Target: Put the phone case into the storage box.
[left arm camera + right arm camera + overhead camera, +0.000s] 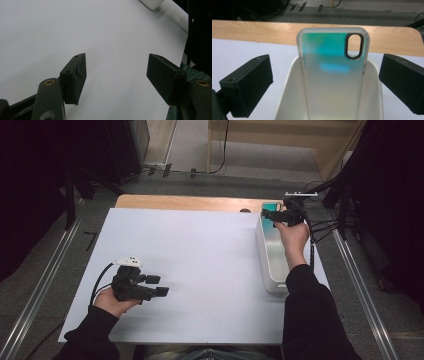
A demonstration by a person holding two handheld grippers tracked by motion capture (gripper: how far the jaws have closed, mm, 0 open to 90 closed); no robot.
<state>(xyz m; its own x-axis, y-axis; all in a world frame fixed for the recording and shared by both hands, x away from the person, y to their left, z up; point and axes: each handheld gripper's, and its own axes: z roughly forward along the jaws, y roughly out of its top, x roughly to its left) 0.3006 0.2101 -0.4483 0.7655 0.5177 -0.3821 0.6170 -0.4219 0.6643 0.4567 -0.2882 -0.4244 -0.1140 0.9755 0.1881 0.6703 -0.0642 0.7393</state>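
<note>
Black jaws of the right gripper (325, 82): spread wide, one pad at each side of the frame, nothing pressed between them. Just beyond them, a phone case (334, 75), frosted and translucent with a teal-green sheen toward its top and a dark-rimmed oval camera cutout; it stands on end inside a white bin (287, 100), leaning against the bin's far wall, its upper part rising above the rim. The pads flank it without touching.

In the high view the right gripper (270, 215) hovers over the far end of the white bin (270, 270), which sits at the right edge of the white sheet (200, 255) covering the counter; the phone case (272, 231) shows teal at that far end.

Left gripper (116, 75): jaws likewise wide apart, nothing held, bare white sheet (75, 30) beneath. Seen from above, the left gripper (159, 286) is held low near the sheet's near-left corner, well apart from the bin.

Wooden counter edge (190, 202) shows beyond the sheet.
</note>
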